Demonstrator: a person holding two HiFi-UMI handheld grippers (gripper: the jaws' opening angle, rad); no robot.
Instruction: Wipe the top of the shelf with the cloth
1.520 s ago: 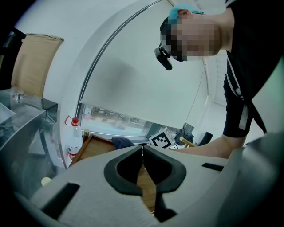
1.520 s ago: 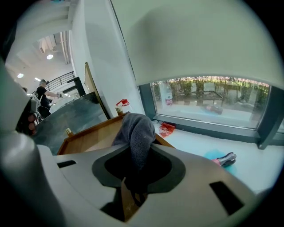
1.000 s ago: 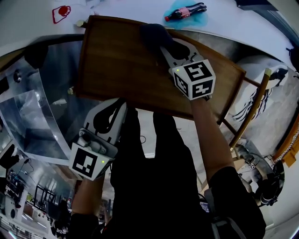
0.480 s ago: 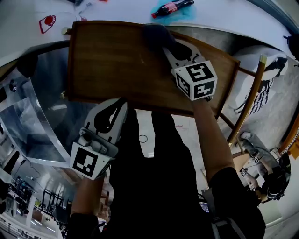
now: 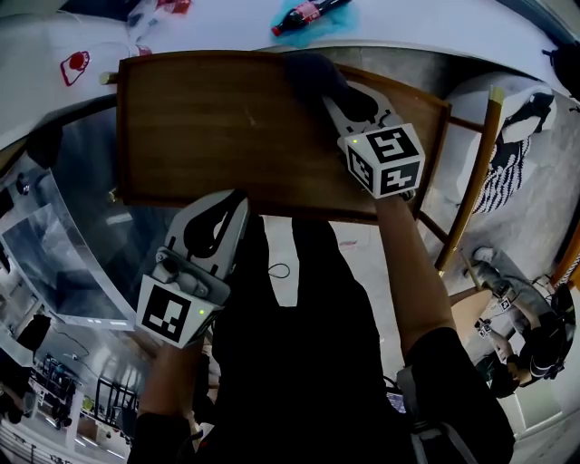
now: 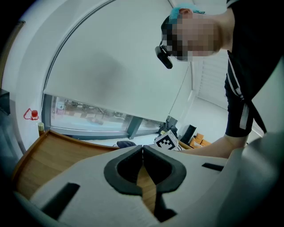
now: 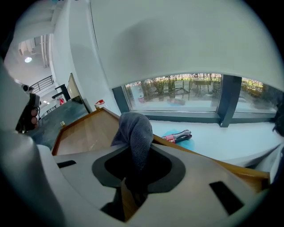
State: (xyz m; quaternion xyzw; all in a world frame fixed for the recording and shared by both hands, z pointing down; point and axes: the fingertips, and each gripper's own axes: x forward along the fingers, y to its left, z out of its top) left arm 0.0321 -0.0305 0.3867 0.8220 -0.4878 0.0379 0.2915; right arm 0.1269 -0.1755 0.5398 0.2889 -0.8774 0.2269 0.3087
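The brown wooden shelf top [image 5: 217,127] fills the upper middle of the head view. A dark grey cloth [image 5: 308,71] rests on it near its far edge, and my right gripper [image 5: 328,91] is shut on that cloth. In the right gripper view the cloth [image 7: 135,133] stands up between the jaws above the shelf top [image 7: 84,133]. My left gripper [image 5: 231,204] is shut and holds nothing, with its tips at the shelf's near edge. Seen from the left gripper [image 6: 143,150], the shelf top [image 6: 49,153] lies below, with the cloth [image 6: 125,144] far off.
A cola bottle [image 5: 304,14] lies on a blue pad on the white sill behind the shelf. A small red item [image 5: 72,65] is at the back left. A wooden frame [image 5: 471,172] stands right of the shelf, and a glass panel [image 5: 54,236] left of it.
The head view has turned, so the shelf sits further left in it. The right gripper with the cloth has slid slightly rightwards along the far edge. The left gripper has barely moved.
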